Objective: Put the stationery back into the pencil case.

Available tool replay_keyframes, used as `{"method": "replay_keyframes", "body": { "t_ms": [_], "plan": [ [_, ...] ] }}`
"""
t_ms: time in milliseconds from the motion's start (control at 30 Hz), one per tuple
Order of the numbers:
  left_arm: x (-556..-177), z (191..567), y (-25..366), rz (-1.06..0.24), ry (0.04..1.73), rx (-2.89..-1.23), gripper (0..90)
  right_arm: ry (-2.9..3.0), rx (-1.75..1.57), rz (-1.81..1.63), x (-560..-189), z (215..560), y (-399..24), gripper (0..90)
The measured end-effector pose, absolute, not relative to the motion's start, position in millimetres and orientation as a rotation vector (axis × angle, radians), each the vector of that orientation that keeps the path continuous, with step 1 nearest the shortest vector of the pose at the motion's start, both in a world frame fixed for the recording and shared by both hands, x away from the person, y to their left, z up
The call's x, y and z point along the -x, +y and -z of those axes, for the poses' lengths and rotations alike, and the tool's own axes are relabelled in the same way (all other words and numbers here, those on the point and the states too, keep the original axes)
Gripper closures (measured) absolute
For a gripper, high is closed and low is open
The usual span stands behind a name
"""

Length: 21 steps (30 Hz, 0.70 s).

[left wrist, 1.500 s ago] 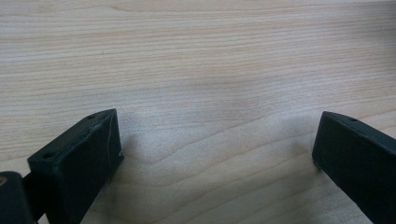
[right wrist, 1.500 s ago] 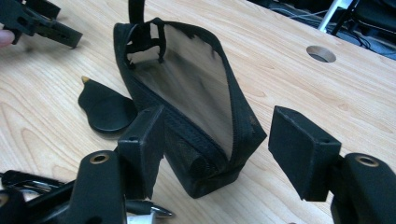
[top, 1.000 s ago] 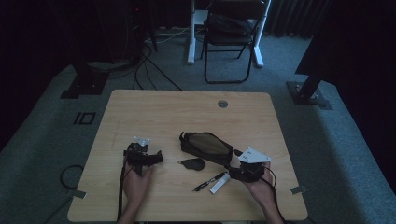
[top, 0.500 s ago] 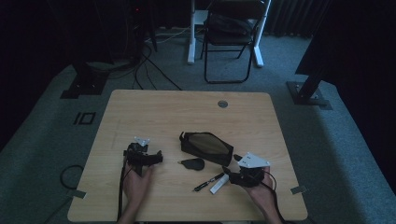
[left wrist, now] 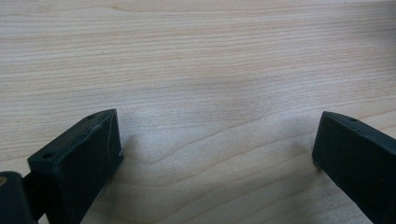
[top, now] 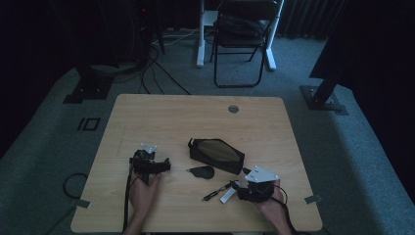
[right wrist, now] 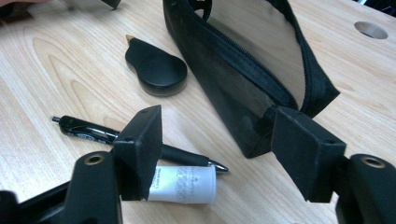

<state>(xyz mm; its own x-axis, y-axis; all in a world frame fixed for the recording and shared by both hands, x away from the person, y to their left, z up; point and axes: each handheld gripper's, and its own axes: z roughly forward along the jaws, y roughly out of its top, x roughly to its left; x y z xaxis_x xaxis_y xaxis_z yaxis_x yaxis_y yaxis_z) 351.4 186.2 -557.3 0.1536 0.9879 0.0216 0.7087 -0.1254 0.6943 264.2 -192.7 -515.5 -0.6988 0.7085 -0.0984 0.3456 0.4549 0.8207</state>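
A black zipped pouch lies at the table's middle. In front of it rest a small round black case, a black pen and a white tube. My right gripper hovers low at the pouch's near end. Its jaws have just been opening and grip nothing; the pen's tip and the tube lie on the table under the gap. My left gripper rests on the table at the left, open over bare wood.
A round cable hole sits near the table's far edge. A folding chair and stand legs are on the floor beyond the table. Cables trail from both grippers toward the near edge.
The right gripper has shifted slightly toward the near edge of the table. The left gripper and the objects have stayed where they were.
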Motion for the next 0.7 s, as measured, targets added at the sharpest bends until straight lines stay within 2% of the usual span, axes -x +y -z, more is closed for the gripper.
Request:
{"method": "replay_keyframes", "body": {
  "t_ms": [700],
  "plan": [
    [-351,557,186,-0.674,1.610,-1.898,1.5,2.355,-0.802,-1.078,-256,526,-183,21.7]
  ]
}}
